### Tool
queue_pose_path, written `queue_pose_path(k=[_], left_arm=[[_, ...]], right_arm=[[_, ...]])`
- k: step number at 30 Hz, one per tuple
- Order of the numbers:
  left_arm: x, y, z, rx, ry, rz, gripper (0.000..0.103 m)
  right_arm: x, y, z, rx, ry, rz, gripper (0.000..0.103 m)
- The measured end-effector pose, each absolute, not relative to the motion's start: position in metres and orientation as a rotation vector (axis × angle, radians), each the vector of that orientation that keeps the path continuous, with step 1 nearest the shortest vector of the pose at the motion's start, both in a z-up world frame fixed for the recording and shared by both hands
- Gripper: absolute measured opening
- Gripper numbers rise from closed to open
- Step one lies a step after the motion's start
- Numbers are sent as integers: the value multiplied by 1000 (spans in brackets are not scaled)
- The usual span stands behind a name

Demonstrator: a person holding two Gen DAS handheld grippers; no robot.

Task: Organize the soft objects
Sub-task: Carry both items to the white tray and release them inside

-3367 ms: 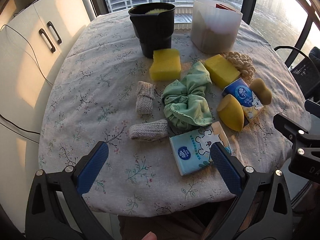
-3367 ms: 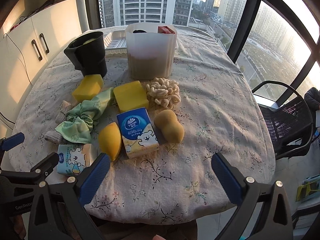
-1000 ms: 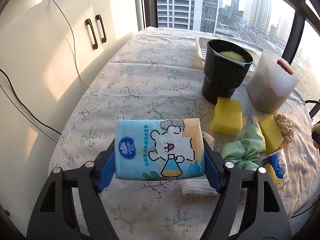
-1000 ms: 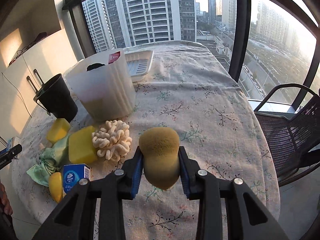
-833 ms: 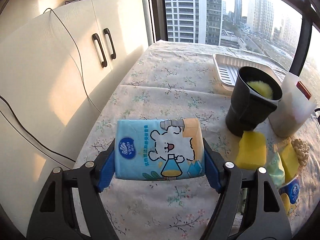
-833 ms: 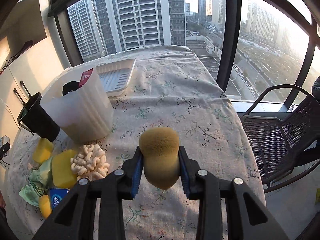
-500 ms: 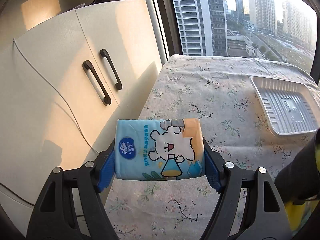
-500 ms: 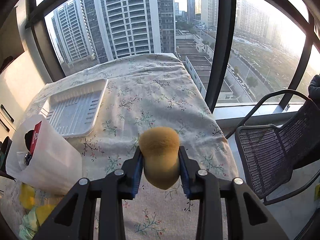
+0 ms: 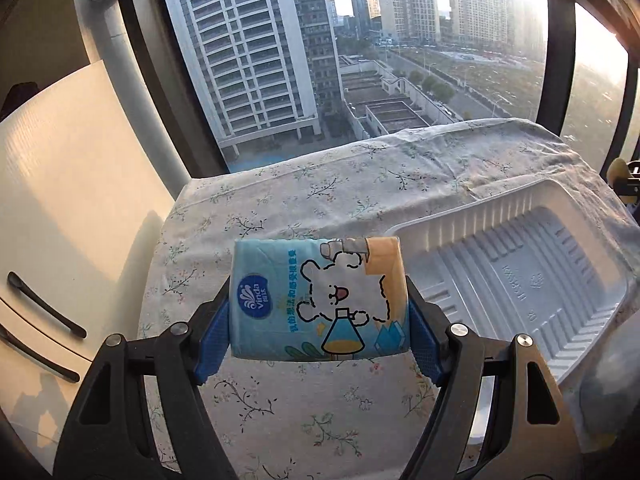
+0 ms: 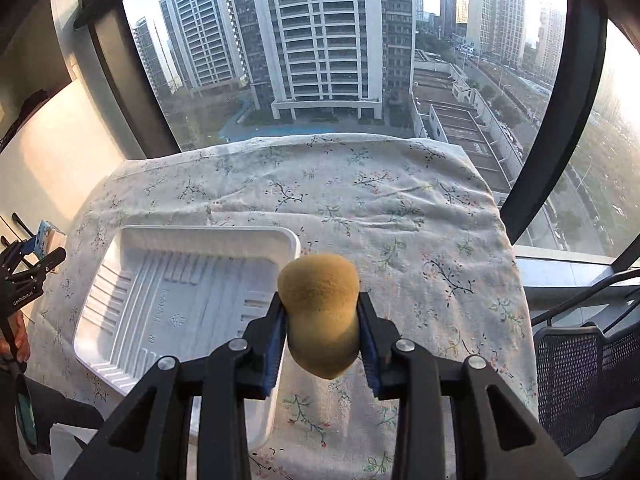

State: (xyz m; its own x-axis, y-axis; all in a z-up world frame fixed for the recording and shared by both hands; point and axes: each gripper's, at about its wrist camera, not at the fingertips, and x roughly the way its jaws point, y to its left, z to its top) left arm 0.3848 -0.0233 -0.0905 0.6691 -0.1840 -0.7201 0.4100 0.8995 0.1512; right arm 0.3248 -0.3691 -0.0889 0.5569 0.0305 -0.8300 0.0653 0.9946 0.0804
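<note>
The tissue pack [image 9: 318, 300] is clamped between the left hand-held gripper's [image 9: 319, 320] blue pads, above the surface [image 9: 280, 400] beside the white tray [image 9: 520, 280], whose near corner is cut off. The right hand-held gripper [image 10: 322, 332] squeezes a tan sponge [image 10: 320, 312] over the tray's edge.

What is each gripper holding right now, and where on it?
Left gripper clamps the blue tissue pack across its two short ends. Right gripper pinches the tan sponge at its narrowed middle.
</note>
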Motion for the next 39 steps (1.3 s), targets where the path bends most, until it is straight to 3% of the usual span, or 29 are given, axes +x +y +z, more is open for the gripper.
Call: queue_pose_path(k=[14, 25, 27, 29, 34, 39], left_arm=[[393, -132, -145, 553, 926, -639, 73], [403, -136, -159, 515, 1040, -664, 77], [404, -133, -159, 495, 1047, -663, 77], [404, -132, -157, 477, 1040, -665, 77], [406, -123, -138, 398, 976, -635, 77], [410, -113, -122, 381, 930, -566, 77]], right_arm=[[386, -255, -136, -244, 1190, 350, 36], [395, -263, -158, -237, 1260, 353, 41], [394, -263, -158, -243, 1256, 345, 59], [392, -262, -157, -256, 1241, 347, 68], [385, -267, -140, -227, 1171, 343, 81], [382, -280, -128, -176, 1142, 300, 83]])
